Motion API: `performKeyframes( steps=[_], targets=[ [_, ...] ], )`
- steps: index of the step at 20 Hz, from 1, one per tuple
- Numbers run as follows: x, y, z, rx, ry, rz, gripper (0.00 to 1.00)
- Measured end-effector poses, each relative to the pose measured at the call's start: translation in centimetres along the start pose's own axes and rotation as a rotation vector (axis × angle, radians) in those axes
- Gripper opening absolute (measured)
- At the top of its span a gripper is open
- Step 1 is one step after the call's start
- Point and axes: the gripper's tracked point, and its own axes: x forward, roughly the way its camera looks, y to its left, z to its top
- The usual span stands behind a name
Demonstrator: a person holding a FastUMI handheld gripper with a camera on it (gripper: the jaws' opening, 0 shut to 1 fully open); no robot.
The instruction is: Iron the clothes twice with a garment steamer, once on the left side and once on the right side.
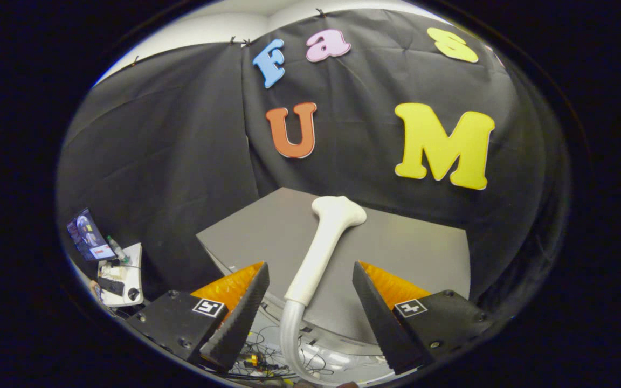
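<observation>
You look from the gripper point(310, 318), forward along its spread fingers, slightly down onto the grey table point(413, 253); steamer handle point(324, 248) sits close between them, booth wall just beyond the table

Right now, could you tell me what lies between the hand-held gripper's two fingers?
In the gripper view, the white steamer handle runs between the open hand-held gripper's fingers, untouched by either, with the grey board beneath.

Small side table point(130, 264): we see it lower left, white-topped.
Screen point(88, 235): tilted, at that table's far end.
Bottle point(117, 249): just beside the screen.
Cables point(259, 358): we see them tangled, bottom centre.
</observation>
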Motion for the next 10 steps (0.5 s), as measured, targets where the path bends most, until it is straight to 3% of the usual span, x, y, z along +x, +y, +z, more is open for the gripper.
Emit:
performKeyframes(
  steps=[10],
  targets=[
    [9.3,-1.2,0.4,0.081,0.236,-0.064,0.95]
  ],
)
